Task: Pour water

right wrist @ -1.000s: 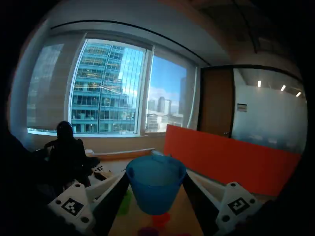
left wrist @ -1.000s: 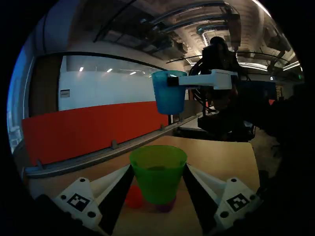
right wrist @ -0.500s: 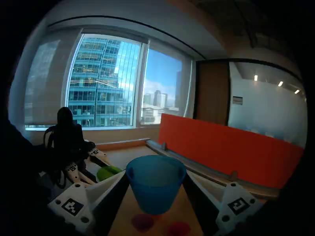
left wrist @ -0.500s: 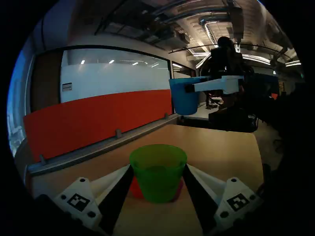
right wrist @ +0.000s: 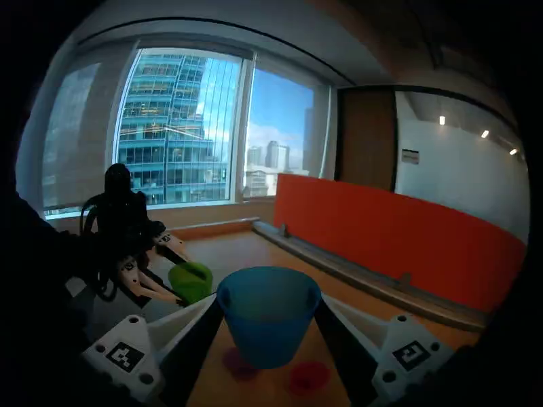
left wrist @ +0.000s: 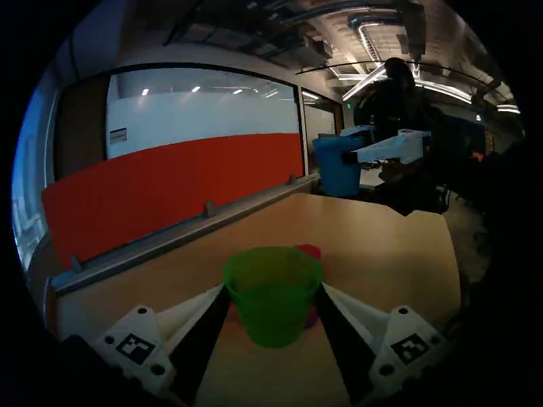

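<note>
Gripping upright translucent green cup [left wrist: 273, 298], left gripper [left wrist: 271, 293]; right gripper [right wrist: 269, 306] grips upright blue cup [right wrist: 268, 319]

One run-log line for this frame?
left gripper: shut on green cup | right gripper: shut on blue cup | cups: upright, apart | pouring: no

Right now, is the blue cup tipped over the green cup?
No: the blue cup is held upright and well apart from the green cup, not above it.
</note>
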